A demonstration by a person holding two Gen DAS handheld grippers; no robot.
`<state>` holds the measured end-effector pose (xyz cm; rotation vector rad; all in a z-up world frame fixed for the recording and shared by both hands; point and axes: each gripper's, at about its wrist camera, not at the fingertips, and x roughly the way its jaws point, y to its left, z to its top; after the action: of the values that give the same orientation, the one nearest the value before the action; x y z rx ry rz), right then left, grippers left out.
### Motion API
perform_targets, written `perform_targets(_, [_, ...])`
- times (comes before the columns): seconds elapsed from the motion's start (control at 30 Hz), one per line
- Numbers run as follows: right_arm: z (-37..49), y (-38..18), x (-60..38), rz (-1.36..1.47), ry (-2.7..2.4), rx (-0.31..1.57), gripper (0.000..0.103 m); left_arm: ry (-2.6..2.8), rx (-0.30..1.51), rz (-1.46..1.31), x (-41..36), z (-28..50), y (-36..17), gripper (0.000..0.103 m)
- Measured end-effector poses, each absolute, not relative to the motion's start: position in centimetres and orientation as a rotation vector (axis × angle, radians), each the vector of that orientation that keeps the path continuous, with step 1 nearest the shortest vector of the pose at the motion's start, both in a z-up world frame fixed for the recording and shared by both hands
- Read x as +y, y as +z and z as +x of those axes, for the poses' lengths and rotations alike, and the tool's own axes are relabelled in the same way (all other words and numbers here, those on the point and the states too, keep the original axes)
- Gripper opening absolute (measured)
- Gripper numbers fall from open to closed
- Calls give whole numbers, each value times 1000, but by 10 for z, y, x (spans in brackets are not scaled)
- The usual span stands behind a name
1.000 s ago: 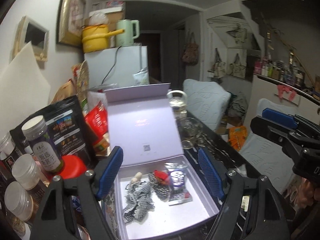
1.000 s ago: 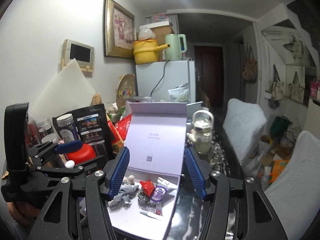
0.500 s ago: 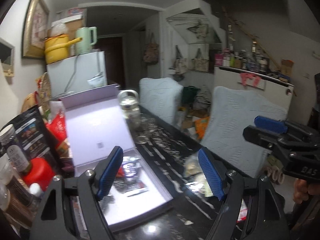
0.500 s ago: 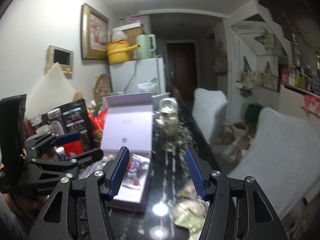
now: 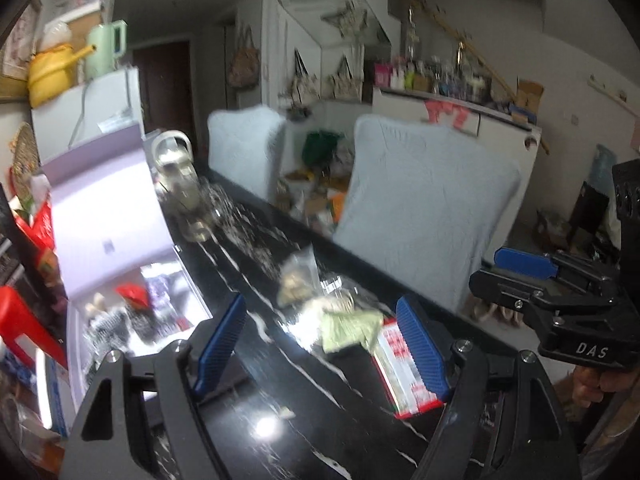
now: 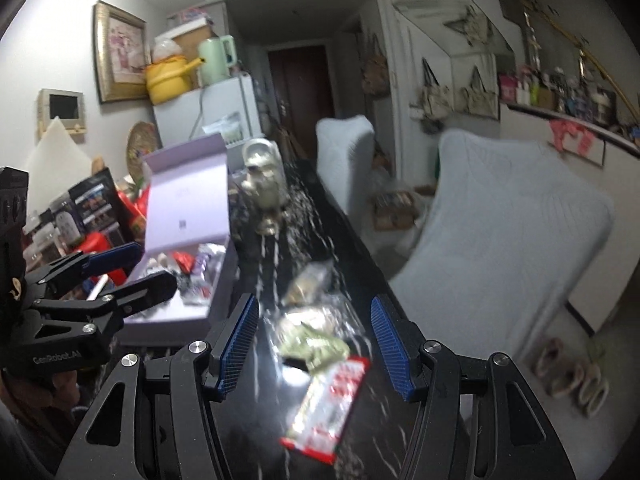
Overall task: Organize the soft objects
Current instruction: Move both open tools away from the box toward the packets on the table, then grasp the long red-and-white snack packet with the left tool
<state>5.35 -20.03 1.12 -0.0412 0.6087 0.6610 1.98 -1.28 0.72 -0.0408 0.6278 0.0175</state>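
An open lilac box (image 5: 100,216) (image 6: 188,204) on the black table holds checked cloth pieces, a red item and a purple packet (image 5: 132,312). Loose on the table lie a clear bag of brownish pieces (image 5: 298,276) (image 6: 308,282), a green soft packet (image 5: 350,326) (image 6: 316,344) and a red-and-white packet (image 5: 404,364) (image 6: 332,404). My left gripper (image 5: 320,344) is open and empty, above the table just before the green packet. My right gripper (image 6: 314,348) is open and empty, with the green packet between its fingers in view.
A glass teapot (image 5: 180,184) (image 6: 264,184) stands on the black table (image 5: 280,400) behind the box. Jars, a red lid and snack bags (image 6: 80,216) crowd the left side. Two white-covered chairs (image 5: 420,208) stand along the table's right edge.
Both grippers have swung right, away from the lilac box and toward the loose packets on the table. Both stay open and empty.
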Motion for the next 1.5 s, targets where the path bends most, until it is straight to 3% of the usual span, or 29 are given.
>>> perform_targets(0.6, [87,-85,-245,-34,627,849,59,-10,916,-198,-63,70,-103,77])
perform_targets(1.07, [113,-94,-270,-42,568,912,59,48,1004,-62,-103,96,-141,77])
perform_targets(1.1, [114,-92,-268,-50,570,908,59,44,996,-54,-103,95,-140,70])
perform_targets(1.13, [115,-91,-267,-54,574,904,59,35,982,-47,-105,93,-139,54])
perform_targets(1.5, [123,-86,-233,-76,676,882,59,-11,980,-100,-86,53,-127,48])
